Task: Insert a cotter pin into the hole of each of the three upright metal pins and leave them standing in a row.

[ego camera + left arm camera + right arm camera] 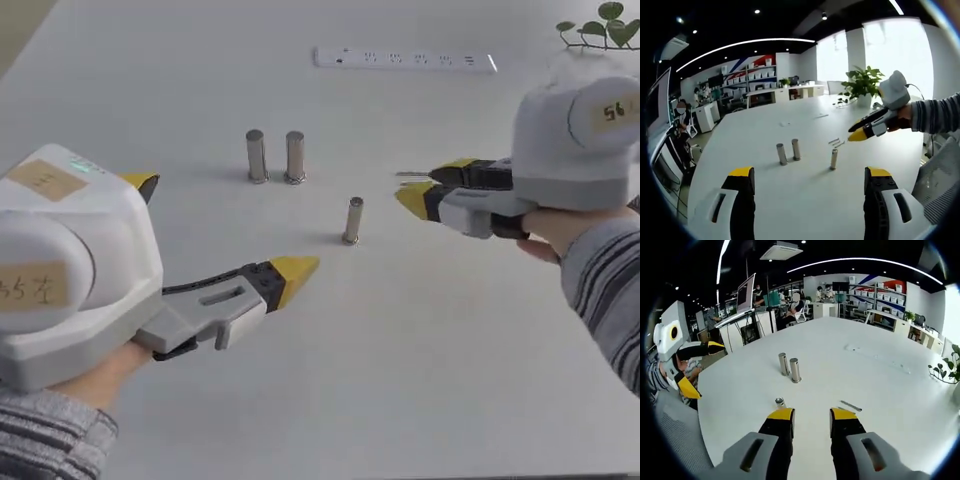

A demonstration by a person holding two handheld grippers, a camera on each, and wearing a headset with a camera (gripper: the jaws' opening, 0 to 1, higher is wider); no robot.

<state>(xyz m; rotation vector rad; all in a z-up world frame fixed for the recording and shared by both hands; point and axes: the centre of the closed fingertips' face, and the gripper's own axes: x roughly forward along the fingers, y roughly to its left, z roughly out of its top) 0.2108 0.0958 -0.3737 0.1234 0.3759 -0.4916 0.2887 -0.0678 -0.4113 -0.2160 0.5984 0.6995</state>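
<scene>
Hovering above the tabletop [400, 350], the left gripper [219, 224] is spread wide and empty, while the right gripper [812, 415] is only slightly parted, pinching nothing. Of the three upright pins, a close pair [294, 157] stands apart from the lone pin [352, 220]. The cotter pins [836, 143] lie flat just beside it (thin, awkward to pinch). Reaching carelessly for them could topple it.
</scene>
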